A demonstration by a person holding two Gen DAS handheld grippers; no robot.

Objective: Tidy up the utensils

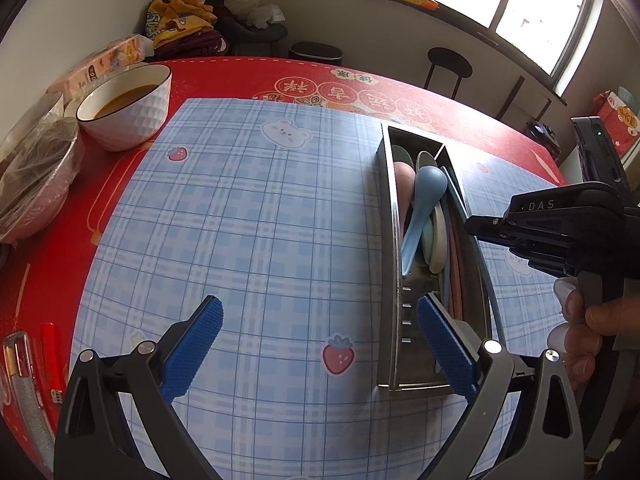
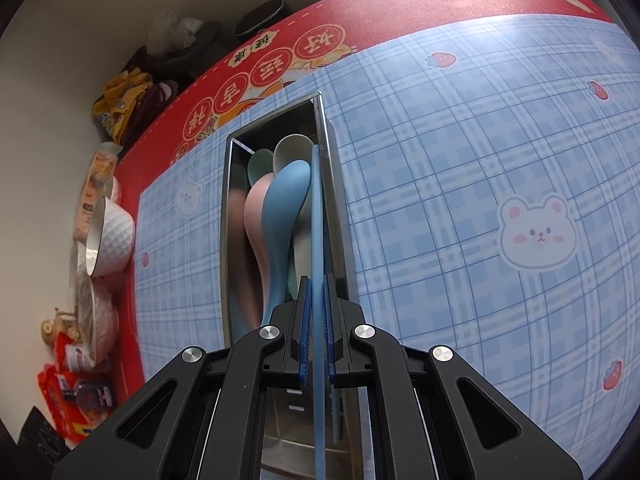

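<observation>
A steel utensil holder [image 1: 390,240] lies on its side on the blue plaid mat [image 1: 260,220]. It holds a blue spoon [image 1: 422,208], pale spoons and chopsticks. My left gripper [image 1: 320,340] is open and empty, its right finger by the holder's near end. In the right wrist view my right gripper [image 2: 316,320] is shut on a thin blue chopstick [image 2: 317,220], held along the holder's [image 2: 336,184] narrow right compartment. The blue spoon [image 2: 286,216], a pink spoon [image 2: 254,208] and pale spoons fill the wider compartment. The right gripper's body [image 1: 560,232] shows at the right of the left wrist view.
A white bowl [image 1: 128,108] of brown liquid, a plastic-covered bowl [image 1: 36,176] and a tissue pack [image 1: 100,64] stand at the left on the red tablecloth [image 1: 240,76]. A lighter [image 1: 52,360] lies at the near left edge. Snack packets [image 2: 72,392] lie beyond the bowls.
</observation>
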